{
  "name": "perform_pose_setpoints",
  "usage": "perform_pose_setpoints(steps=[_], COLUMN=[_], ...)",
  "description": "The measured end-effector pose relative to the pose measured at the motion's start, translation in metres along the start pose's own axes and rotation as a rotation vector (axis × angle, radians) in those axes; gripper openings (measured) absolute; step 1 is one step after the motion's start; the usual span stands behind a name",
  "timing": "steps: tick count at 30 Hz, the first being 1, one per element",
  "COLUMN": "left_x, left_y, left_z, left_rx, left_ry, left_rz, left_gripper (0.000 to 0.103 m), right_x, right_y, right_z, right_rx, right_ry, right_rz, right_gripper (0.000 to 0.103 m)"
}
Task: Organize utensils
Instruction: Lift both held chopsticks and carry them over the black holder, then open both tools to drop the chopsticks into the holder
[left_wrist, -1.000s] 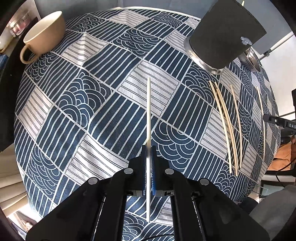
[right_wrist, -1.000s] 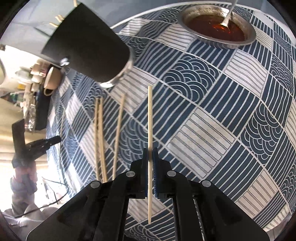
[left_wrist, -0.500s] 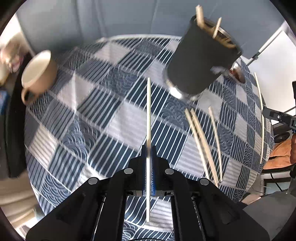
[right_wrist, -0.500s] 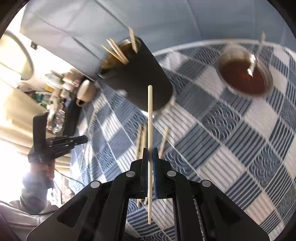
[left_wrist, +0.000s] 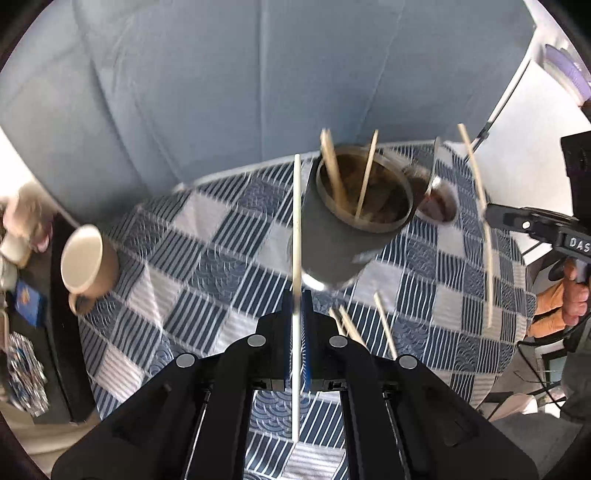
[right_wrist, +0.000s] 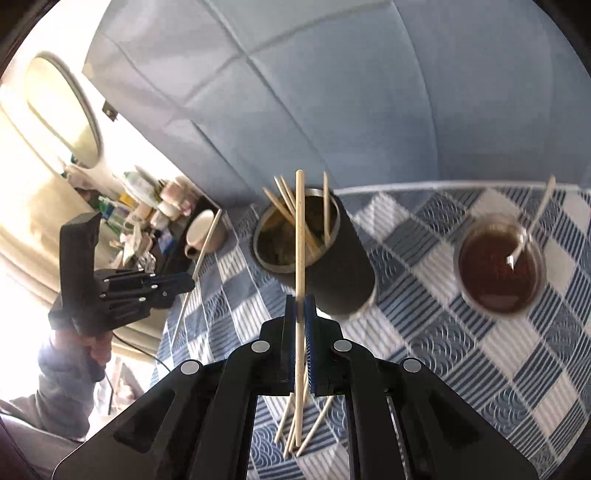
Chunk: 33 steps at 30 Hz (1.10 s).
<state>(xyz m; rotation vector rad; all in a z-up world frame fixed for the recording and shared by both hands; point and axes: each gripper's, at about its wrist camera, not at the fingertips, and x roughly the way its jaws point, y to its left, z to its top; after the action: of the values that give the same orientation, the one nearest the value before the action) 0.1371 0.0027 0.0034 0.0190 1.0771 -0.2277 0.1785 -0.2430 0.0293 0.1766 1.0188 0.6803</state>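
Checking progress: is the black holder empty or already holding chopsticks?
Holding some: several chopsticks stick out of the black holder; each claw grips another.

The loose chopsticks (left_wrist: 384, 325) lying on the tablecloth just right of the left jaws are partly hidden behind the gripper body. In the right wrist view, the chopsticks (right_wrist: 295, 424) on the cloth are likewise covered above by the jaws, so their number cannot be counted. The contents of the black holder (right_wrist: 295, 236) beyond the jaws are blurred, perhaps debris. The shelf clutter (right_wrist: 147, 218) far left is unreadable.
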Motion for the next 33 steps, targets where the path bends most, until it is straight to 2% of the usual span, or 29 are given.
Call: perform_pose_setpoints(steps=[6,14,20,26,28,33], left_x=[-0.01,-0.003,0.015,0.031,0.039,0.058], left_y=[-0.008,-0.019,-0.036,-0.04,-0.04,-0.036], left_z=[0.034,0.072,0.096,0.111,0.115,0.123], left_rx=[-0.001,0.0,0.038,0.026,0.021,-0.009], left_ry=[-0.059,-0.097,-0.097,-0.129,-0.122,-0.114], left_rz=[-0.018,-0.054,-0.086,-0.118,-0.157,-0.192], left_gripper=[0.005,0.005,0.005,0.005,0.005,0.005], right_x=[0.002,0.012,0.023,0.039,0.043,0.054], right_y=[0.007,0.009,0.004,-0.012,-0.015,-0.021], right_z=[0.026,0.055,0.073,0.086,0.089,0.095], right_rx=[-0.031,-0.053,-0.049,-0.009,-0.002,-0.004], right_ry=[-0.038,-0.074,-0.098,-0.107,-0.109,-0.101], right_rz=[0.034,0.06,0.06,0.074,0.076,0.068], right_gripper=[0.005,0.005,0.005,0.005,0.005,0.005])
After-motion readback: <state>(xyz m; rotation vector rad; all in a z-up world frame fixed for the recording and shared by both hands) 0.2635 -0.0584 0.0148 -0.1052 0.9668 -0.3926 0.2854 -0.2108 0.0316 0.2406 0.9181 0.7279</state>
